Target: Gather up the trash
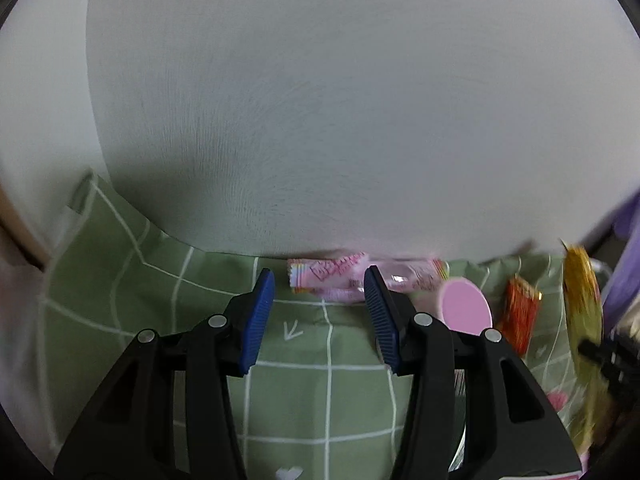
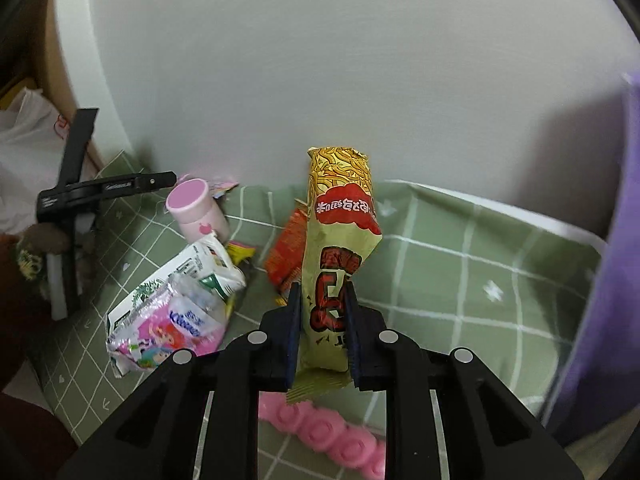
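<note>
Right tool [image 2: 322, 320] is clamping the yellow noodle wrapper [image 2: 340, 248] mid-length, its crinkled lower end hanging behind the pads. Left tool [image 1: 320, 316] is standing half-wide and empty over green checked cloth [image 1: 160, 300], pink wrapper [image 1: 340, 276] lying just ahead at the white wall [image 1: 320, 100], partly hidden and blurred.

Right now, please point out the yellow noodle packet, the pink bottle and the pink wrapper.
yellow noodle packet [image 2: 340, 216]: right wrist view, on its red label.
pink bottle [image 2: 188, 196]: right wrist view, on its cap.
pink wrapper [image 1: 332, 274]: left wrist view, on its printed face.
</note>
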Action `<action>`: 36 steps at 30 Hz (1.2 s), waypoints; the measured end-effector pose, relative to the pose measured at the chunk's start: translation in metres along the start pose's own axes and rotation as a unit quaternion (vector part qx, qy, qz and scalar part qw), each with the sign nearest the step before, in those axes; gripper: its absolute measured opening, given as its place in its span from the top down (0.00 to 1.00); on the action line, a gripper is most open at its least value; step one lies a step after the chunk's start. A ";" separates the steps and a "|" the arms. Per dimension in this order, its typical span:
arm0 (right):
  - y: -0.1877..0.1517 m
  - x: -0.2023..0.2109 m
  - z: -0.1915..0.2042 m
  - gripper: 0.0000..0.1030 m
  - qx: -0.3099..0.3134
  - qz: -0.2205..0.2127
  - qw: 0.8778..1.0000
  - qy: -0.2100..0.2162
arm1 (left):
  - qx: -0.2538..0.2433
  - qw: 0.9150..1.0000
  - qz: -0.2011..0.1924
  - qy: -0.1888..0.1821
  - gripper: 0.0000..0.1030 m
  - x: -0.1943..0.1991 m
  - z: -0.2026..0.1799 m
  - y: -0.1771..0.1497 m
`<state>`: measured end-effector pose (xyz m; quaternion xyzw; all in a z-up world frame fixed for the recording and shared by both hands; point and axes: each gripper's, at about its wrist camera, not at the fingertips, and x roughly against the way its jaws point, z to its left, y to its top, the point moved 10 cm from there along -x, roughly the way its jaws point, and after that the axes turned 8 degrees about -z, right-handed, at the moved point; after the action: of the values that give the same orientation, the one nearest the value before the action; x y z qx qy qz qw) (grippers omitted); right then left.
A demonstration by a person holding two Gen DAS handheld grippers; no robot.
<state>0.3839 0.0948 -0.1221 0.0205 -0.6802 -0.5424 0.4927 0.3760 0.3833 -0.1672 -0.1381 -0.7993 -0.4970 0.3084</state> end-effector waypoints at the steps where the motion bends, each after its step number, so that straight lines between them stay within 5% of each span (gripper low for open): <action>1: -0.002 0.005 -0.003 0.81 -0.005 -0.002 1.000 -0.002 | 0.011 1.000 0.004 -0.001 0.57 -0.004 0.002 0.000; 4: -0.009 0.015 -0.011 0.81 -0.017 -0.005 1.000 -0.011 | 0.035 0.999 0.015 -0.006 0.57 -0.012 0.001 0.000; 6: -0.014 0.018 -0.015 0.81 -0.021 -0.003 1.000 -0.016 | 0.044 0.999 0.026 -0.017 0.75 -0.016 -0.003 -0.002; 7: -0.016 0.021 -0.017 0.81 -0.023 -0.003 1.000 -0.017 | 0.042 0.998 0.028 -0.023 0.93 -0.015 -0.007 -0.003; 10: -0.019 0.024 -0.016 0.81 -0.028 -0.007 0.999 -0.022 | 0.030 0.999 0.010 -0.036 1.00 0.001 -0.019 0.002; 18: -0.011 0.040 -0.016 0.81 -0.023 -0.028 0.999 -0.032 | -0.014 0.998 -0.051 -0.047 1.00 0.053 -0.044 0.027; 21: -0.015 0.045 -0.015 0.81 -0.019 -0.027 0.999 -0.033 | 0.003 0.998 -0.033 -0.051 0.93 0.048 -0.036 0.017; 23: -0.018 0.047 -0.013 0.81 -0.019 -0.027 0.999 -0.033 | 0.030 0.998 -0.010 -0.048 0.73 0.033 -0.024 0.009; 36: -0.031 0.031 -0.017 0.81 -0.021 0.006 0.999 -0.034 | 0.032 0.998 0.031 -0.044 0.62 -0.011 -0.026 -0.014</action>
<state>0.3641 0.0523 -0.1268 -0.0123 -0.6848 -0.5543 0.4729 0.3863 0.3549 -0.1765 -0.1747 -0.8228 -0.4549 0.2926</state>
